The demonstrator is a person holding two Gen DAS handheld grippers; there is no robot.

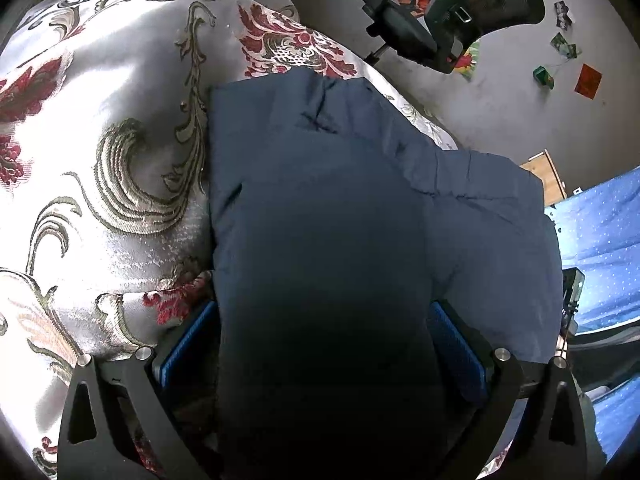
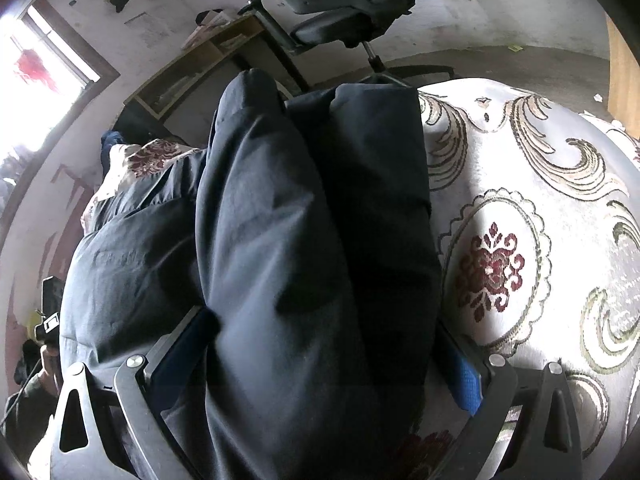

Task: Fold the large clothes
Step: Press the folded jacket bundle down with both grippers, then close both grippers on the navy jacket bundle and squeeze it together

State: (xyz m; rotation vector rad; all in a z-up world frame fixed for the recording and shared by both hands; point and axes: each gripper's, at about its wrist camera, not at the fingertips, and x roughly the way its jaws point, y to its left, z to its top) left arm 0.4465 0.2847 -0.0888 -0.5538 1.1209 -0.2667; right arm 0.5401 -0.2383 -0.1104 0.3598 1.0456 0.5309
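Both tongs, left [image 1: 324, 344] and right [image 2: 324, 352], pinch the jacket [image 1: 340, 200] bunched between their pads, lifting for a fold over the cloth [image 1: 100, 120].

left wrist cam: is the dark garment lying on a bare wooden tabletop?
No. The dark blue garment lies on a silvery floral-patterned cloth, with the left tongs straddling a thick fold of it.

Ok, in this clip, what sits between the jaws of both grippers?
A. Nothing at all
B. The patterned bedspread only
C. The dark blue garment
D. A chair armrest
C: in both wrist views the dark blue garment fills the space between the blue-padded jaws of the left gripper and right gripper, lying over the floral bedspread.
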